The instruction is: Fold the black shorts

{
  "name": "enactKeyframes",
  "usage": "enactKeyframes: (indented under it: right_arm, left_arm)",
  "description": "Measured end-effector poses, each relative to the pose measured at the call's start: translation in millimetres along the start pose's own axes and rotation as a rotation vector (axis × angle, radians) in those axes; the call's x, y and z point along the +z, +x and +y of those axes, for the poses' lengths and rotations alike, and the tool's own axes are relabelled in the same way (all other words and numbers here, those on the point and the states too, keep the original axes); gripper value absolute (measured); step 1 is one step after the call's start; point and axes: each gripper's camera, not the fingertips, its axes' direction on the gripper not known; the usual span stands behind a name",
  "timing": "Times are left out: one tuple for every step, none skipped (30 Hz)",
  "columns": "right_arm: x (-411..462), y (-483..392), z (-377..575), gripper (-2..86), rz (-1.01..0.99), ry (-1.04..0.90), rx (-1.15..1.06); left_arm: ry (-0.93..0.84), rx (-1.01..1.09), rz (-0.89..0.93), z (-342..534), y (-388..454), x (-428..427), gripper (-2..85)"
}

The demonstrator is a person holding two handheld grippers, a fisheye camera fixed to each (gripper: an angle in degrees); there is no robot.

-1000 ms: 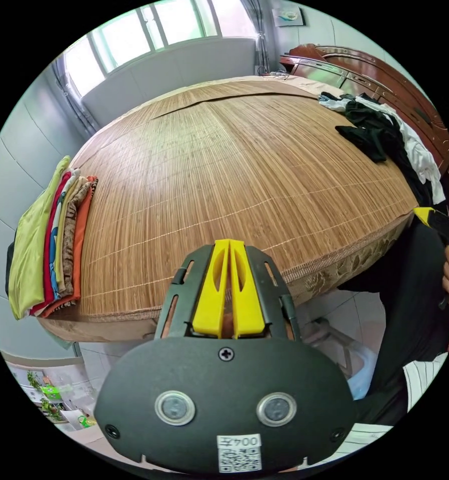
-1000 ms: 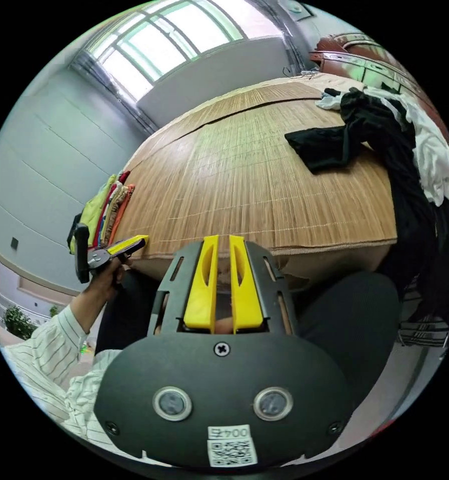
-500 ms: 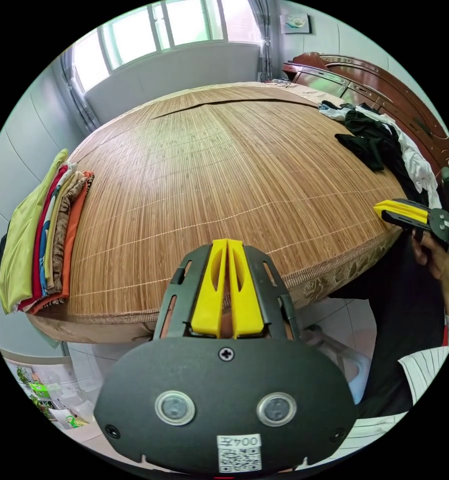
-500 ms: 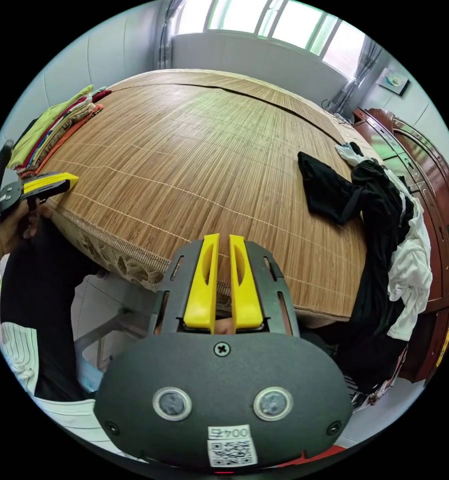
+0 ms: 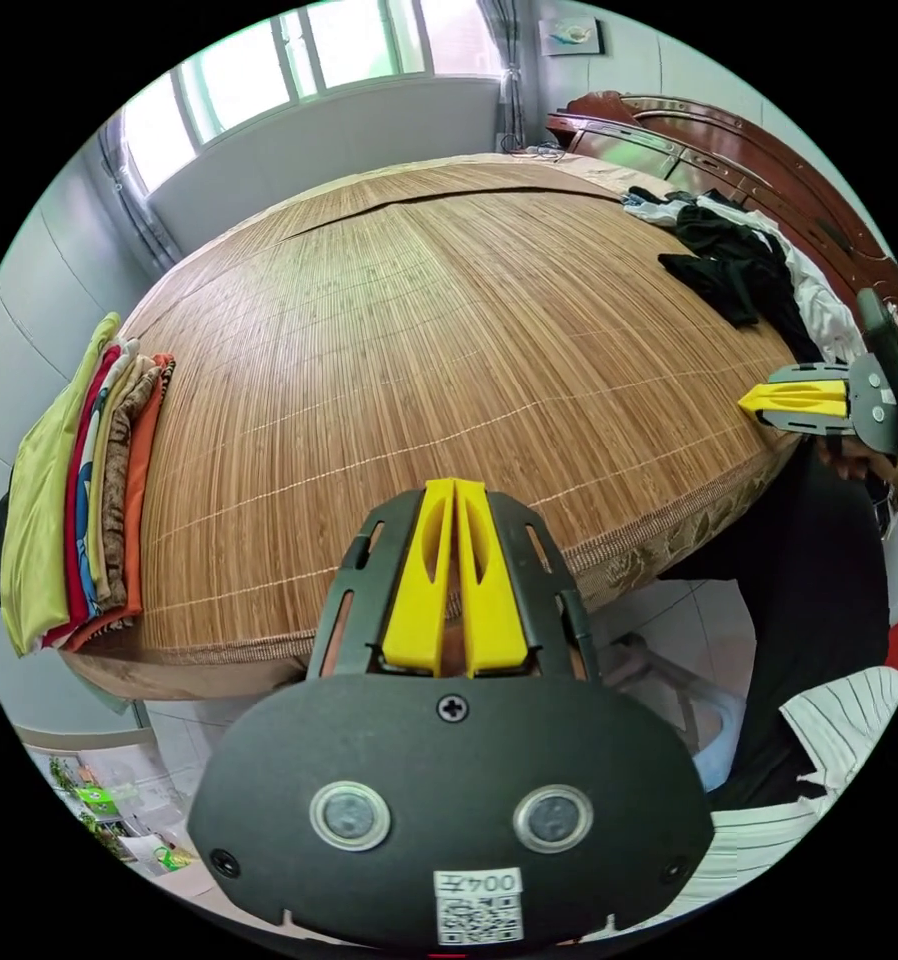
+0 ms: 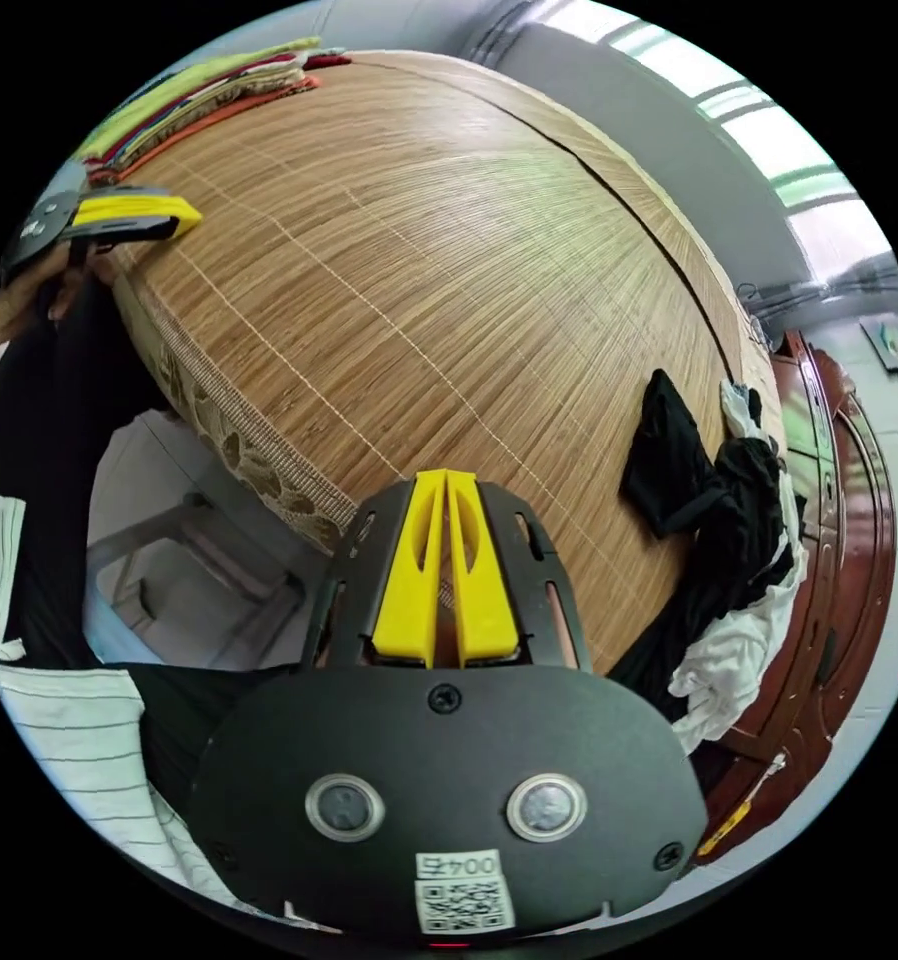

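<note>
Since a second ago the right gripper (image 6: pixel 445 480) has closed its yellow jaws from a narrow gap to touching, empty, matching the left gripper (image 5: pixel 454 490), whose jaws stay pressed together on nothing. The black shorts (image 6: pixel 669 470) lie crumpled and soft at the far side of the ribbed bamboo mat (image 5: pixel 449 330), against a heap of black and white clothes (image 6: pixel 739 620) by the dark wooden headboard (image 6: pixel 839 560). The left gripper view shows a flat stack of folded clothes (image 5: pixel 79 490) at the mat's opposite edge, with broad bare mat between.
</note>
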Motion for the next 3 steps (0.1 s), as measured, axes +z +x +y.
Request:
enactKeyframes:
  right_arm:
    - [1.9, -1.8, -4.1, -0.4, 0.001, -0.034, -0.028]
    - [2.8, -1.9, -5.4, -0.4, 0.001, -0.045, -0.036]
    - [4.9, -1.1, -6.5, -0.4, -0.004, -0.061, -0.052]
  left_arm:
    - [0.001, -0.004, 0.014, 1.1, -3.4, -0.9, 0.1]
    - [0.001, -0.013, 0.042, 3.6, -10.6, -2.1, 0.1]
    - [0.004, -0.015, 0.059, 6.5, -15.3, -3.4, 0.1]
